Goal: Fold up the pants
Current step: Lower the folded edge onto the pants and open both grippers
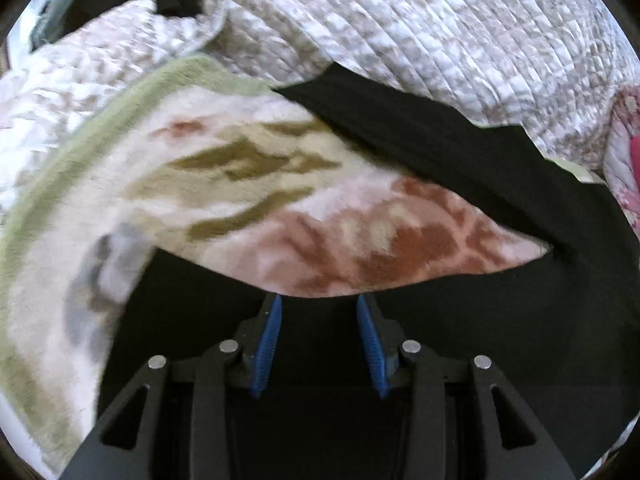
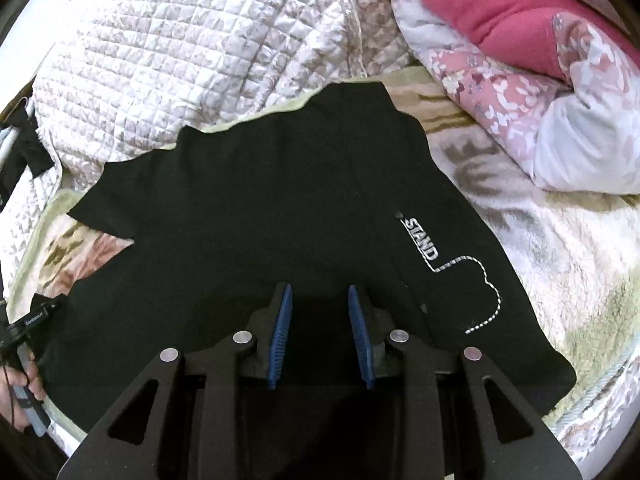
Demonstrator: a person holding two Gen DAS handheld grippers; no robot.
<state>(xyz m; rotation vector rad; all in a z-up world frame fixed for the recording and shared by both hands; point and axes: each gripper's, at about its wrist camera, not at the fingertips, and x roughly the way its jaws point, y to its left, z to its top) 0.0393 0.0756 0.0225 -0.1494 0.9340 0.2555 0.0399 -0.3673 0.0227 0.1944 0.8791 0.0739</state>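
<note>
Black pants (image 2: 280, 208) lie spread on a floral blanket (image 2: 520, 240).
My left tongs (image 1: 318, 306) and right tongs (image 2: 320, 296) gape, empty, over the pants.

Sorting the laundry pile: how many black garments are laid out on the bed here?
1: the black fabric pants with white "STAND" lettering lie on the floral fleece blanket, under both grippers. Others may be hidden.

left tongs (image 1: 319, 308) gape over black pants (image 1: 440, 152) on towel (image 1: 240, 168).
</note>
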